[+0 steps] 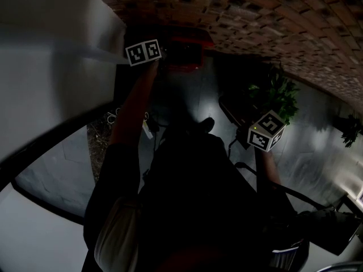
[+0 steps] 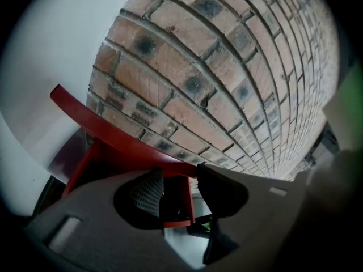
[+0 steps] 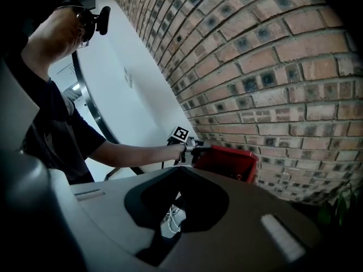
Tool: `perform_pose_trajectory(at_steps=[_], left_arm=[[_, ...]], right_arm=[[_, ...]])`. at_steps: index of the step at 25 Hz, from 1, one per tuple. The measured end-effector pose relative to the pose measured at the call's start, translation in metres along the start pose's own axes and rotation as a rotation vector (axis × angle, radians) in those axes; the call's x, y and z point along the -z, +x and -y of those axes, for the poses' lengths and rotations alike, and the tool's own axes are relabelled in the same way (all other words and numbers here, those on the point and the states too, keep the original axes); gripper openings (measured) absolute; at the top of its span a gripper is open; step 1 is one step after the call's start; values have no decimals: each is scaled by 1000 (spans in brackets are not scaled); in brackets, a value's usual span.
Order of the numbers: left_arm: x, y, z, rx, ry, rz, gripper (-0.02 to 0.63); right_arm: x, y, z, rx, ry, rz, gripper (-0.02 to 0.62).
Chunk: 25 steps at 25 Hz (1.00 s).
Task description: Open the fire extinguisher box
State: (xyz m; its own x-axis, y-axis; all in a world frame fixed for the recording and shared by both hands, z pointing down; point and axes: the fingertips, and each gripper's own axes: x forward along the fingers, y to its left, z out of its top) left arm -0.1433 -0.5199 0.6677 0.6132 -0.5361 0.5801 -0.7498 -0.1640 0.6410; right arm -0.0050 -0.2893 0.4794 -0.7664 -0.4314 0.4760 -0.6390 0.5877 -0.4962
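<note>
Your left gripper [image 2: 180, 190] is nearer: it sits at the box [image 2: 122, 136] against the brick wall [image 2: 227, 67], jaws apart, a red edge seemingly between them. The right gripper [image 3: 178, 177], closed and empty, hangs well back.

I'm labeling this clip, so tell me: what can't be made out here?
- Box contents: too dark in the head view; mostly behind the left tongs in the left gripper view.
- Plant: cut off by the picture edge in the right gripper view; dim in the head view.
</note>
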Motion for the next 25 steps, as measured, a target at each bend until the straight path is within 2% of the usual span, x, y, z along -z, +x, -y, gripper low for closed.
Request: perform_pose_trajectory(at_steps=[25], left_arm=[[-27,6,6,11,17,44,187]], right_arm=[[2,-2,5,14,27,6,2]])
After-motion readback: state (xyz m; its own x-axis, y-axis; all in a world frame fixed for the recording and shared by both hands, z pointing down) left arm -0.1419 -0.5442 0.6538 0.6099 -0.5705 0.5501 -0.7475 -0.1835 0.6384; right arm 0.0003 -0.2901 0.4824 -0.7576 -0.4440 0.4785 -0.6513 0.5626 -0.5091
